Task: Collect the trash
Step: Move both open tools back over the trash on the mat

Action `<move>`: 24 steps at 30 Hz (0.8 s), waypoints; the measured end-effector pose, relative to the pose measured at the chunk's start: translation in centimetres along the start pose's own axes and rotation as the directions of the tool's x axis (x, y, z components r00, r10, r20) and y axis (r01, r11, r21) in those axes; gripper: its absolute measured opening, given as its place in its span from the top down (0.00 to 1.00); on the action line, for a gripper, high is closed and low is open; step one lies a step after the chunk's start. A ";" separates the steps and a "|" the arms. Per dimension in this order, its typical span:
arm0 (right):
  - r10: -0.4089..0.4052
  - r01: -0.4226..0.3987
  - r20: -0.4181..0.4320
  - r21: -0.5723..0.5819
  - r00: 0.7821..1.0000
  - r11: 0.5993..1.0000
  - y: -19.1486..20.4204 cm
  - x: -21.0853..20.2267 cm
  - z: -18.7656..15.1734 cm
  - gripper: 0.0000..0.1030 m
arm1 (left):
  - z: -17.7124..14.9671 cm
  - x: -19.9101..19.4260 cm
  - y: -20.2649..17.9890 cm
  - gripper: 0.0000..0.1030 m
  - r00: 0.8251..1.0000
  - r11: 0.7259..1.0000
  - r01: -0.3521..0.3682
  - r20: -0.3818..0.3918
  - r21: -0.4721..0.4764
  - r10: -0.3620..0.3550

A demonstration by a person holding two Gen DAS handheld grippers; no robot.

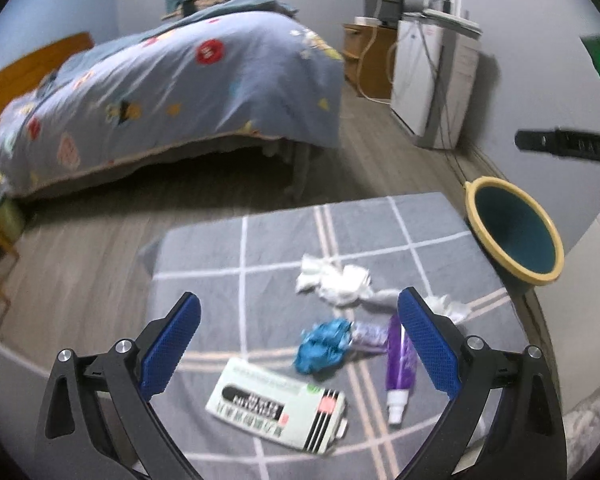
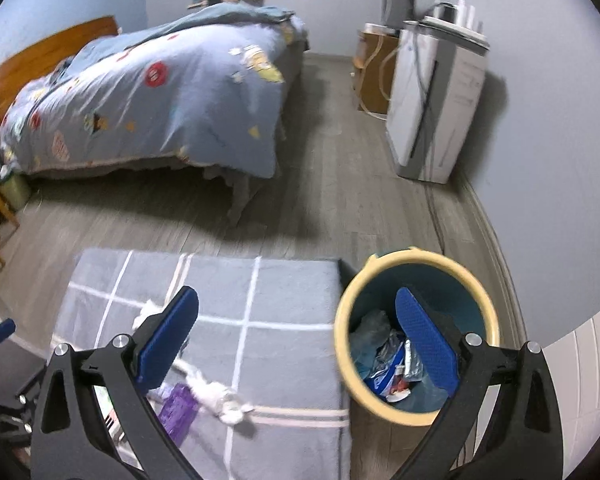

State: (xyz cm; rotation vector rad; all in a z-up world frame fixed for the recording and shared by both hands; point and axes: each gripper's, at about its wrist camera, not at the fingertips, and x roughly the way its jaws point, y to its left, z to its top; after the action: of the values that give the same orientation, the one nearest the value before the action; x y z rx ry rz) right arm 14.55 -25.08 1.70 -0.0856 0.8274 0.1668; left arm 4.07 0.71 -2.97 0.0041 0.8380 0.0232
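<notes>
Here the purple tube (image 1: 398, 364) lies upright in view, white cap nearest.

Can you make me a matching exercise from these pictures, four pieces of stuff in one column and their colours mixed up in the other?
Things:
1. crumpled tissue
2. squeezed tube
3. crumpled wrapper
4. bin rim

Colours:
A. pale yellow
B. blue
C. white
D. purple with a white cap

Pairs: 1-C, 2-D, 3-B, 4-A
</notes>
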 end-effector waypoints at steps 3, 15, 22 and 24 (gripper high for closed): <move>0.060 -0.059 -0.032 0.018 0.998 0.998 1.6 0.2 -1.2 0.06 | -1.6 0.2 1.6 0.05 1.000 0.998 -0.010 -0.018 -0.060 0.008; 0.132 -0.120 -0.183 0.079 0.974 0.990 3.9 2.2 -4.8 0.06 | -9.8 5.7 2.9 0.05 0.957 0.957 -0.146 -0.279 -0.250 0.073; 0.124 -0.115 -0.228 0.051 0.966 0.992 3.8 3.4 -5.5 0.06 | -10.1 7.9 2.9 0.05 0.947 0.941 -0.150 -0.317 -0.304 0.049; 0.135 -0.124 -0.232 0.061 0.963 0.990 3.7 3.8 -5.4 0.06 | -10.1 8.5 3.0 0.05 0.942 0.931 -0.176 -0.329 -0.321 0.065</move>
State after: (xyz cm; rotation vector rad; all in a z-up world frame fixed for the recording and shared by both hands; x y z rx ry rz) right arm 12.47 -21.73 -4.80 -0.0072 1.0742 0.2648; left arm 2.18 3.86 -16.01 -0.2871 1.1433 0.2971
